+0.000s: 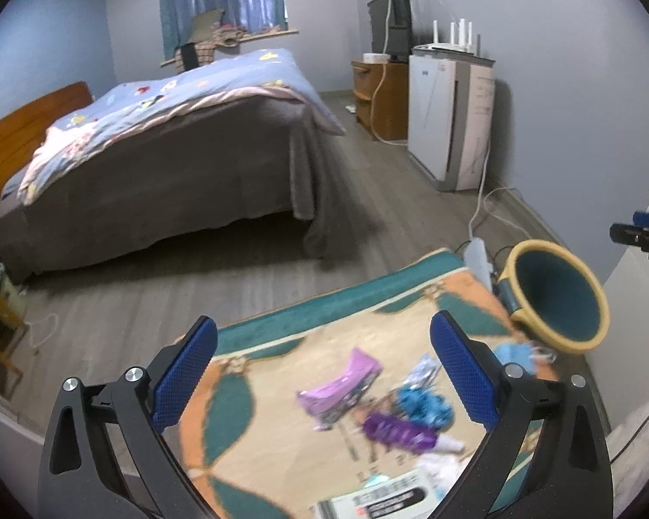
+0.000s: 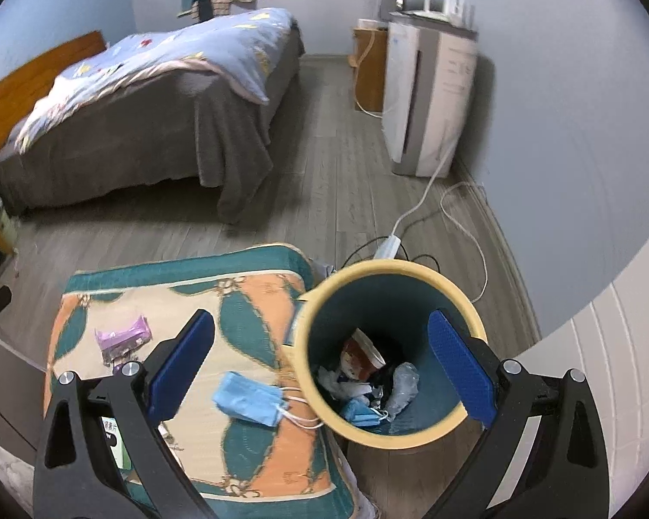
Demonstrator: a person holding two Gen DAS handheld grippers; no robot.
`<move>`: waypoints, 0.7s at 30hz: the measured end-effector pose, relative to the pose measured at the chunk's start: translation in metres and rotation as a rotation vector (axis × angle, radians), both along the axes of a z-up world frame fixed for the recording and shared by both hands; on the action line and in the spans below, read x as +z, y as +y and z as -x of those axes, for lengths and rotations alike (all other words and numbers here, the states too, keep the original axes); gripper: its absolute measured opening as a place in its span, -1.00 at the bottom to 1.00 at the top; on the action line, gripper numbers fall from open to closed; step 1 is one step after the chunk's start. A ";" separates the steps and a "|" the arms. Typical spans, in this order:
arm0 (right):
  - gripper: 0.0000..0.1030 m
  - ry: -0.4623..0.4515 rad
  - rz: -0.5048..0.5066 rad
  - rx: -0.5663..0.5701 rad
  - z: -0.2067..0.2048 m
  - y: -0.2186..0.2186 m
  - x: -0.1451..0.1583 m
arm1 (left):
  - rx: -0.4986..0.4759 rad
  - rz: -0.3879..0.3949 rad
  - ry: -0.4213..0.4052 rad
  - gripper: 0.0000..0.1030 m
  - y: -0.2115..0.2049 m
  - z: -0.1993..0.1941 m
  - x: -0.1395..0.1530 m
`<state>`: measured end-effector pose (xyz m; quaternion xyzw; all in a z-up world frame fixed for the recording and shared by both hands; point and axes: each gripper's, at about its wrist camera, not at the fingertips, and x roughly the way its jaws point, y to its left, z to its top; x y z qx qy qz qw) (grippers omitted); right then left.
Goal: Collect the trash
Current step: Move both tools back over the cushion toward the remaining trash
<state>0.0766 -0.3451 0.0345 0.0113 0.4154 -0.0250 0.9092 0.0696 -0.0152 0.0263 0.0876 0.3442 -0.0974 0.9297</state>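
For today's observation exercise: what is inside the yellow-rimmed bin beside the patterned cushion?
Inside the bin: a blue face mask, crumpled white paper, clear plastic and a red-and-white carton. Anything beneath that pile is hidden.

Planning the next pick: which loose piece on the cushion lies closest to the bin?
The blue face mask, its ear loops almost touching the bin; the purple wrappers lie farther left.

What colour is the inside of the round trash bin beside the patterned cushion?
Dark teal inside the round trash bin, with a pale yellow rim; the right wrist view shows it best.
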 end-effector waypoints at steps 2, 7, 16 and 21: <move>0.89 0.000 0.034 0.017 -0.003 0.021 0.002 | 0.014 -0.007 0.009 0.90 0.009 0.001 -0.005; 0.89 0.011 0.002 0.121 -0.016 0.075 0.004 | 0.057 0.014 0.051 0.90 0.027 -0.004 -0.023; 0.89 0.106 -0.159 0.208 -0.036 0.141 -0.066 | 0.135 0.037 0.108 0.90 0.057 -0.023 -0.056; 0.88 0.263 0.007 0.264 -0.044 0.172 -0.121 | 0.143 0.008 0.139 0.90 0.060 -0.036 -0.079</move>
